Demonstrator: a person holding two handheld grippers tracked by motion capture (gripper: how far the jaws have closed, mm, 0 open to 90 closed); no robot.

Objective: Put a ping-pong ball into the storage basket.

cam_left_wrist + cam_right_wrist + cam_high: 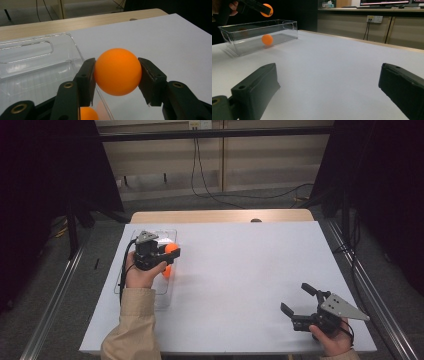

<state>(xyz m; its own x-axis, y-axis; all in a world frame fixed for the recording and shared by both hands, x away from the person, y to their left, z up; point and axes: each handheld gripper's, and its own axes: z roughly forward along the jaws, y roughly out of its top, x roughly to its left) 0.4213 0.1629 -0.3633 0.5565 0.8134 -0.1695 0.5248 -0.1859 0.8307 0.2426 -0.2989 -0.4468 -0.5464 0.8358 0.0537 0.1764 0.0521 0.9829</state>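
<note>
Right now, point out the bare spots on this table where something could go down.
The white table top is bare from the clear bin across to the right gripper, and along the far edge. It is crowded at the left, where the left gripper holds an orange ball above the bin.

2nd ball cut off, btm edge

Ball in bin, table's left

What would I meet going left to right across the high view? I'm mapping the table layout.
Clear plastic bin → left gripper clamping an orange ball → bare white tabletop → open right gripper.
</note>
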